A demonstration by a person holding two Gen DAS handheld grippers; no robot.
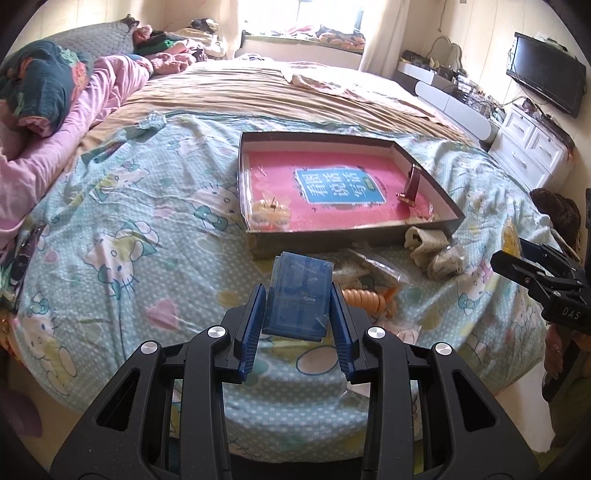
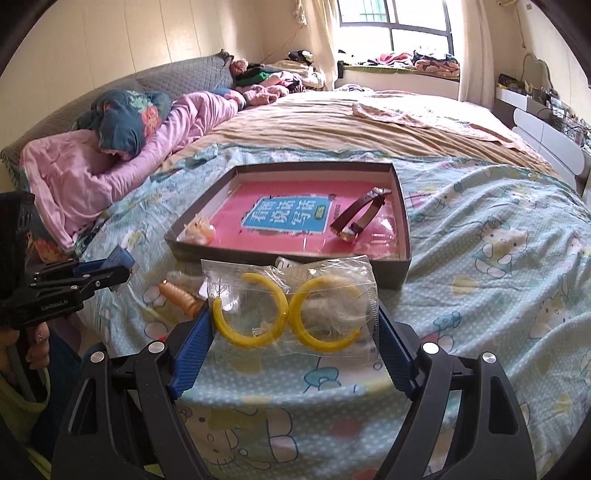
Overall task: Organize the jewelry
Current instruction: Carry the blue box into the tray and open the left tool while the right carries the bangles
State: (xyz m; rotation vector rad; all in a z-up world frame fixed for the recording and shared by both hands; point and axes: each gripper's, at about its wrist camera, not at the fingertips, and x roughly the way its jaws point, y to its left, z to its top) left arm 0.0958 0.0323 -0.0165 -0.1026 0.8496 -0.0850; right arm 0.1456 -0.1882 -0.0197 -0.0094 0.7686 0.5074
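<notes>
The clear bag of yellow hoops (image 2: 293,314), light, crinkly and slippery, sits clamped by its side edges in the right claw (image 2: 295,332), above the bed's (image 2: 498,266) near edge. The left claw (image 1: 298,295) grips a stiff blue packet (image 1: 299,295). Beyond, the box (image 2: 404,221) shows Chinese lettering; the claws read "DAS" and "GenRobot.AI".

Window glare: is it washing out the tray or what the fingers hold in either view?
Left wrist view: window blown out, far bed pale, tray and blue packet clear. Right wrist view: window bright, tray readable, sheen on the clear bag but yellow hoops sharp. Fisheye bends both edges.
</notes>
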